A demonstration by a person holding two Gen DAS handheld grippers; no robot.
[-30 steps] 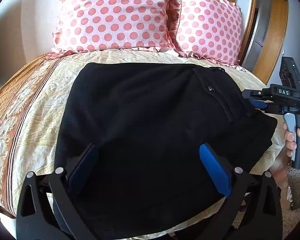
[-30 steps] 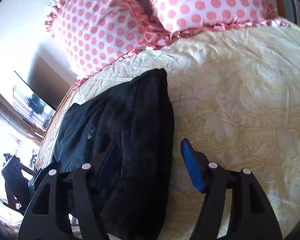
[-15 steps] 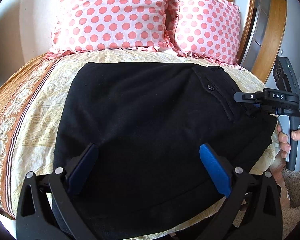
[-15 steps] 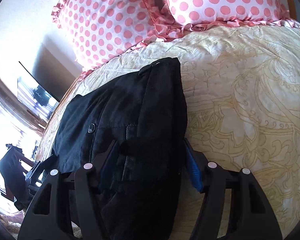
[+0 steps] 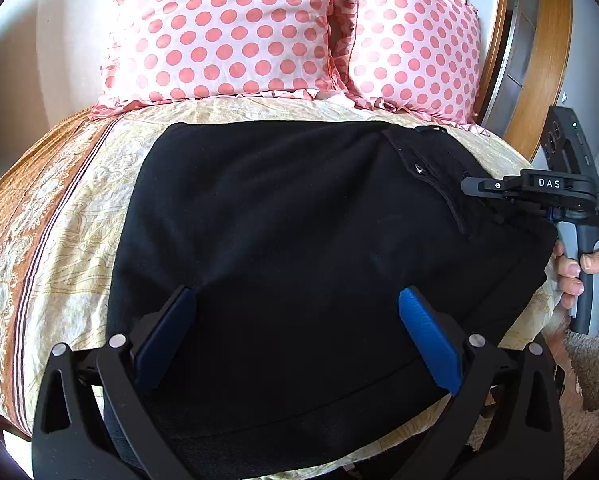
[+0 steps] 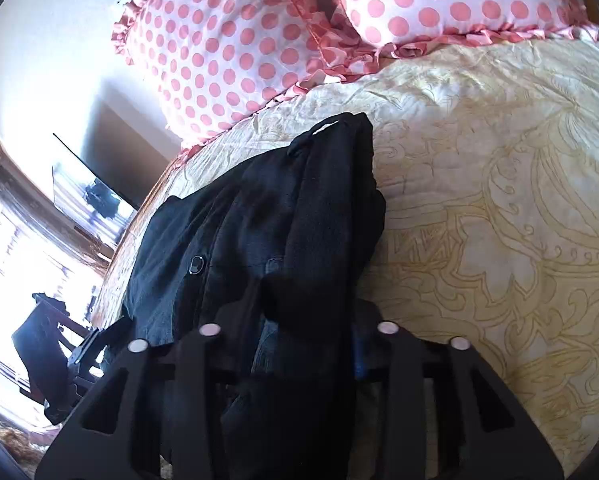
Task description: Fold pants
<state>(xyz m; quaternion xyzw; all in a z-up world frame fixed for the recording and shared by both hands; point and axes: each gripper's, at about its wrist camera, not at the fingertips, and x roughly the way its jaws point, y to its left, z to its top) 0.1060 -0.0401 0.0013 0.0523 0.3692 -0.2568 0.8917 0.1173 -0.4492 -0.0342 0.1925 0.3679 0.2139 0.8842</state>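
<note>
The black pants (image 5: pixel 299 240) are shown spread flat on the bed (image 5: pixel 59 240) under the wide-open, empty left claw (image 5: pixel 299 312) only in the left view, whereas in the right view their edge is seen bunched between the just-closing right claw (image 6: pixel 307 320) jaws.
</note>
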